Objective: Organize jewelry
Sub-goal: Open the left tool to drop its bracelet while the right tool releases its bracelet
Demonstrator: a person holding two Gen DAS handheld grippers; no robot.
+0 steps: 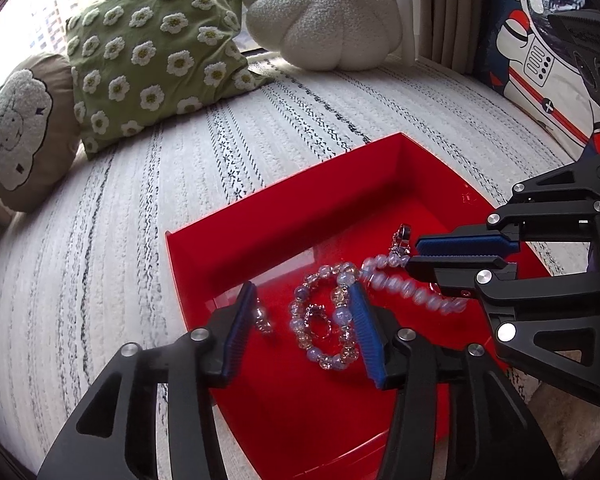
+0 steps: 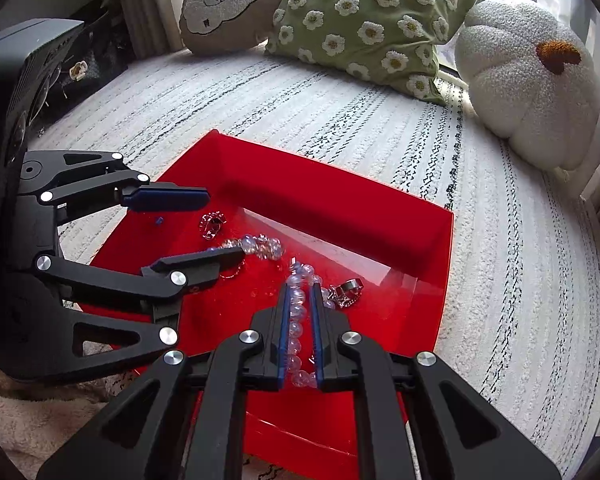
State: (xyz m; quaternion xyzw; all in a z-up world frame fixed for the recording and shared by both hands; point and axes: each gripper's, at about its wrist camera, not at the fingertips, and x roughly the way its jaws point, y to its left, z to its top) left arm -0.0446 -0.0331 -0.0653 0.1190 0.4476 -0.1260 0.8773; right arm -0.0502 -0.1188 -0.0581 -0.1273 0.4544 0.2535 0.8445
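Observation:
A red tray [image 1: 284, 216] [image 2: 340, 196] lies on a white woven cover. In it lie a clear bead bracelet [image 1: 324, 320] [image 2: 260, 246], a ring [image 1: 320, 316] inside that bracelet, and silver charms [image 1: 262, 318] [image 2: 212, 224]. My left gripper [image 1: 300, 308] [image 2: 224, 226] is open over the tray, its fingers either side of the bead bracelet. My right gripper [image 2: 302, 284] [image 1: 412, 252] is shut on a pale lilac bead bracelet [image 2: 296, 320] [image 1: 404, 286], held just above the tray floor. A silver charm [image 2: 348, 292] [image 1: 400, 240] lies next to its tips.
A green daisy cushion [image 1: 152, 52] [image 2: 372, 20], a sheep cushion [image 1: 20, 132] [image 2: 220, 4] and a white pumpkin cushion [image 1: 324, 20] [image 2: 528, 80] line the back by the window. An astronaut cushion [image 1: 540, 64] stands at the right. A fleece blanket [image 2: 28, 412] lies near the tray.

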